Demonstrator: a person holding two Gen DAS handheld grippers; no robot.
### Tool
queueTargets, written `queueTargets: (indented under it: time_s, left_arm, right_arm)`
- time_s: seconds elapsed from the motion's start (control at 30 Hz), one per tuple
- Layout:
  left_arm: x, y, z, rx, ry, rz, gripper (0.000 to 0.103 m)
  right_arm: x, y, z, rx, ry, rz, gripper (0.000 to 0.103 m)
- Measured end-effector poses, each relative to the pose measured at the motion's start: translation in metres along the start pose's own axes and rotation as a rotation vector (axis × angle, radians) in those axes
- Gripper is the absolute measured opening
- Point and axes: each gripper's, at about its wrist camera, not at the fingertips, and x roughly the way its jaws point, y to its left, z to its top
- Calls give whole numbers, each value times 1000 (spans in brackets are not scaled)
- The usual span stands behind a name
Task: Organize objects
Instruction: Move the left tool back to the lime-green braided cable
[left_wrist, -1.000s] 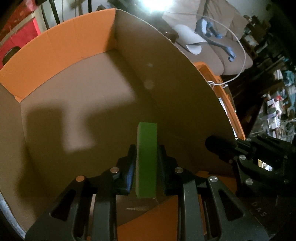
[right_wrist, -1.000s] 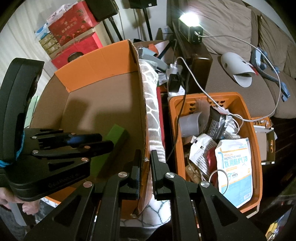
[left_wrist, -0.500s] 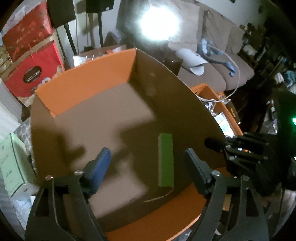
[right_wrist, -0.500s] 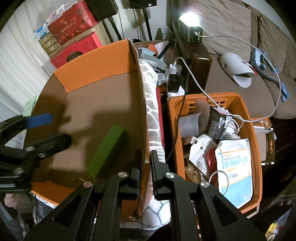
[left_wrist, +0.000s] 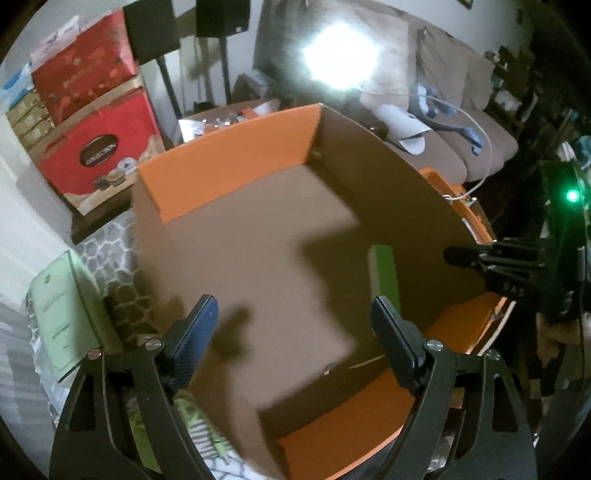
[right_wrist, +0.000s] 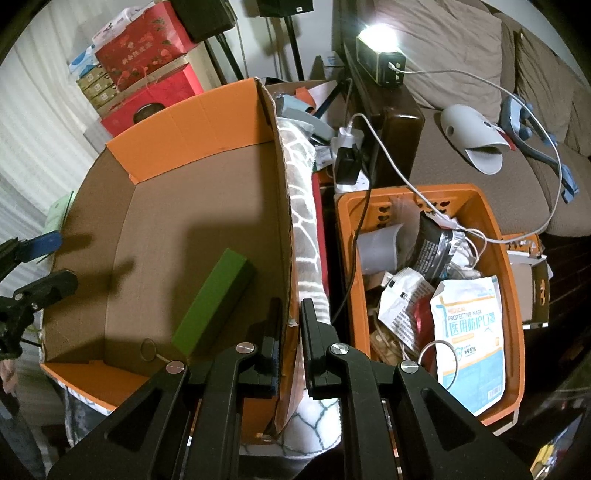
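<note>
Two tongs we hold here: our left tongs (left_wrist: 291, 325) gape wide and empty above the cardboard box (right_wrist: 192, 206), the green block (right_wrist: 214, 299) lies on the box floor between both tongs, and our right tongs (right_wrist: 291, 332) pinch that box's wall.

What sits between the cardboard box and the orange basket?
In the right wrist view, a grey-and-white patterned cloth hangs between the cardboard box and the orange basket.
</note>
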Motion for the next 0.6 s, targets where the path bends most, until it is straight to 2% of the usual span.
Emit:
queueTargets:
  time_s: [0.13,0.27,0.53,0.6]
  left_arm:
    - [-15,21,-7,-46,-39,-1,82]
    - [-34,46,-16,-87,-90,61,82]
    - [-66,104,-43,-178,-125,103,82]
    - [-79,120,-53,-205,-150,133,82]
  right_arm:
    - [0,1,0,1,0,1,9]
    - [1,1,0,1,-1,2,9]
    - [1,1,0,2,0,3,9]
    - [1,0,-1,2,0,3,9]
